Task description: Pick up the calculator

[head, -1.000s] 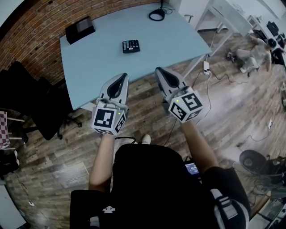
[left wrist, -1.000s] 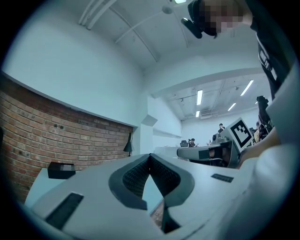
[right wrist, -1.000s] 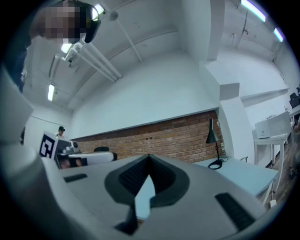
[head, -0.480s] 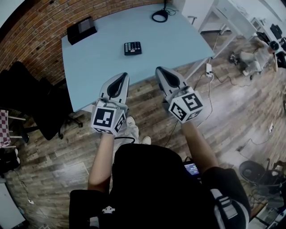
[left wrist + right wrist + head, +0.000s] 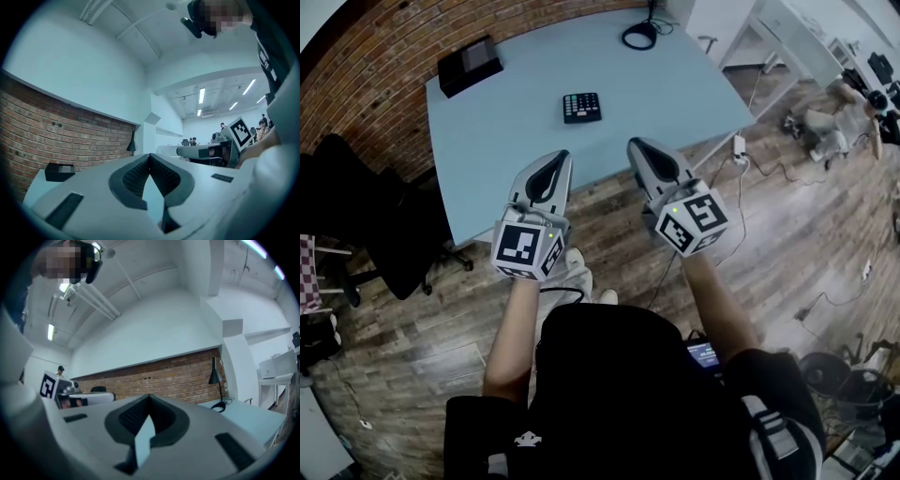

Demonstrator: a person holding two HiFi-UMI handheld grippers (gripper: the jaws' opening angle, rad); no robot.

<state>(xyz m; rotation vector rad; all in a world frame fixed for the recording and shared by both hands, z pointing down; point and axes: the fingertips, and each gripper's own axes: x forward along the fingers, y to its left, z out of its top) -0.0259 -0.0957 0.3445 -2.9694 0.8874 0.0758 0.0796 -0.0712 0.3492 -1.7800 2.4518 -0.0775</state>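
Observation:
The calculator (image 5: 581,107), small and black with light keys, lies flat near the middle of the pale blue table (image 5: 506,141). Both grippers hang in the air short of the table's near edge, well apart from the calculator. My left gripper (image 5: 558,156) is shut with nothing between its jaws, and its tips meet in the left gripper view (image 5: 150,156). My right gripper (image 5: 636,143) is likewise shut and empty, tips touching (image 5: 149,397). Neither gripper view shows the calculator; both look level across the room.
A black box (image 5: 469,64) sits at the table's far left corner and a black lamp base (image 5: 638,36) at the far right. A black office chair (image 5: 389,225) stands left of the table. Cables and a power strip (image 5: 737,142) lie on the wood floor to the right.
The table and calculator have slid slightly lower in the head view, so I am a little closer. A shoe has appeared below the grippers. Both grippers stay shut in the same pose.

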